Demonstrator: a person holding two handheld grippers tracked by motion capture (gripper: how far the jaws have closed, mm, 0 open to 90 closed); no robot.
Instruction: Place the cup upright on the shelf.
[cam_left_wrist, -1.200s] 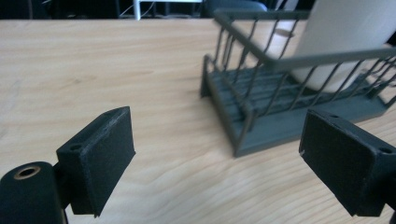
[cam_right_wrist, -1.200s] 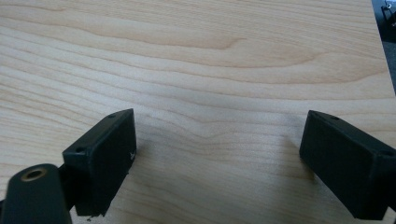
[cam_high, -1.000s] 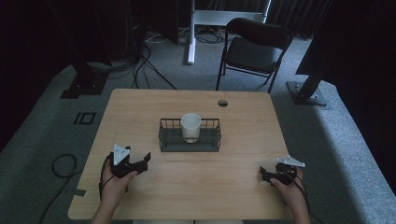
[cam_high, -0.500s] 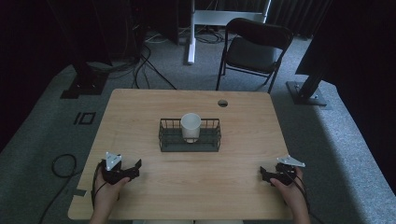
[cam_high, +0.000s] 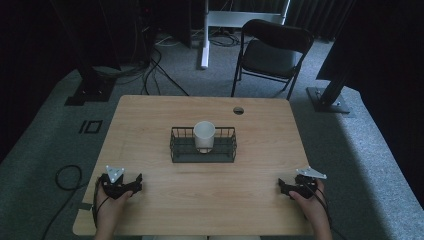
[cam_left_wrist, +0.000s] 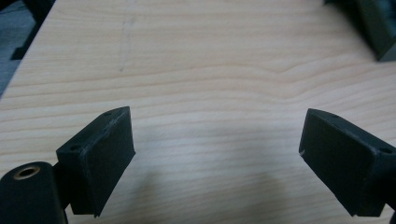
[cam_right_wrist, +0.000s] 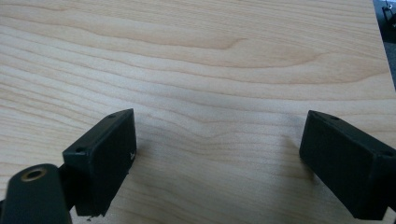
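A black wire basket (cam_high: 203, 150) stands at the middle of the wooden table (cam_high: 150, 120), and a white cup (cam_high: 204, 135) stands upright inside it. My left gripper (cam_high: 134, 184) rests low near the front left corner, held by a hand, well apart from the basket. Its jaws stand open over bare wood in the left gripper view (cam_left_wrist: 215, 135). My right gripper (cam_high: 283, 187) sits near the front right edge, also in a hand. It is open too, with nothing between the pads (cam_right_wrist: 217, 135).
A cable hole (cam_high: 238, 110) marks the table's far side. Behind the table are a black folding chair (cam_high: 272, 55), a white stand leg (cam_high: 205, 35) and cables (cam_high: 155, 70) on the grey carpet. A dark, blurred object (cam_left_wrist: 373, 23) shows at the left gripper view's top right.
My left gripper has moved left and toward the near edge of the table, sinking a little. Its jaws stay the same width. The right gripper has kept still.
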